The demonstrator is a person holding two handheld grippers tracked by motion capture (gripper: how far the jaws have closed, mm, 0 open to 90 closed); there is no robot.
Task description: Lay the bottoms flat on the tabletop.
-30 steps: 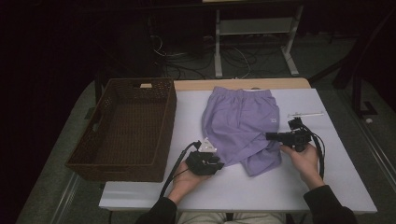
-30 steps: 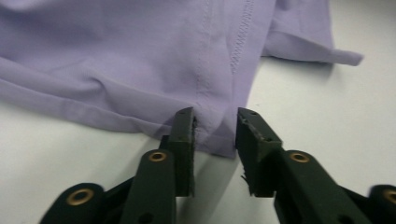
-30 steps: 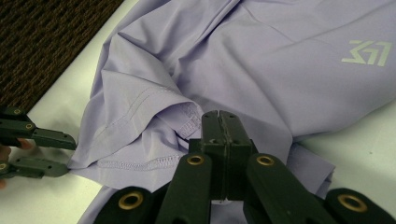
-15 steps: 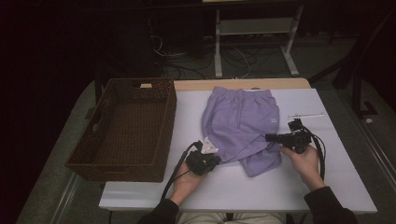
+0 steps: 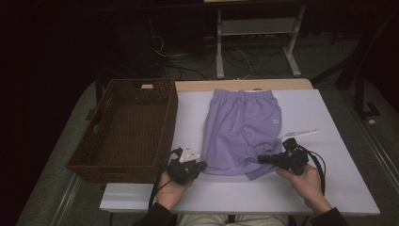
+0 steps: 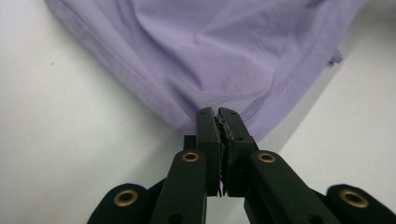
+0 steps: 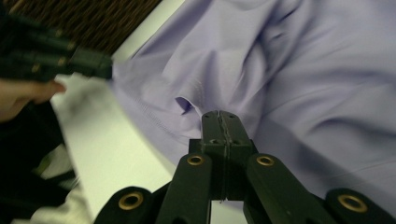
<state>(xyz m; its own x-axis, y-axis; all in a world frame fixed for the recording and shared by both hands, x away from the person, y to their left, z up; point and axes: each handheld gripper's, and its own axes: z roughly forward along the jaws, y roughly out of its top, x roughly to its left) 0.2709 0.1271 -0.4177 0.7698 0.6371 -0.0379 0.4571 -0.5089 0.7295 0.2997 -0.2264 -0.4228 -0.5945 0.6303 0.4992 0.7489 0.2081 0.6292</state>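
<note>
A pair of lilac shorts (image 5: 242, 129) lies flat on the white table (image 5: 329, 155), waistband at the far side. My left gripper (image 5: 202, 165) is shut on the near left hem. In the left gripper view its jaws (image 6: 218, 112) pinch the stitched edge of the shorts (image 6: 210, 51). My right gripper (image 5: 260, 159) is shut on the near right leg. In the right gripper view its jaws (image 7: 219, 114) bite into a fold of the shorts (image 7: 303, 84), with the left gripper (image 7: 93, 63) blurred at the upper left.
A brown wicker basket (image 5: 170, 117) stands empty at the left of the table, close to my left hand. A thin white strip (image 5: 301, 133) lies right of the shorts. Behind the table are metal stand legs and cables on a dark floor.
Both grippers have drawn toward the near table edge, the left one also a little leftward. The shorts' near hem now stretches between them.
</note>
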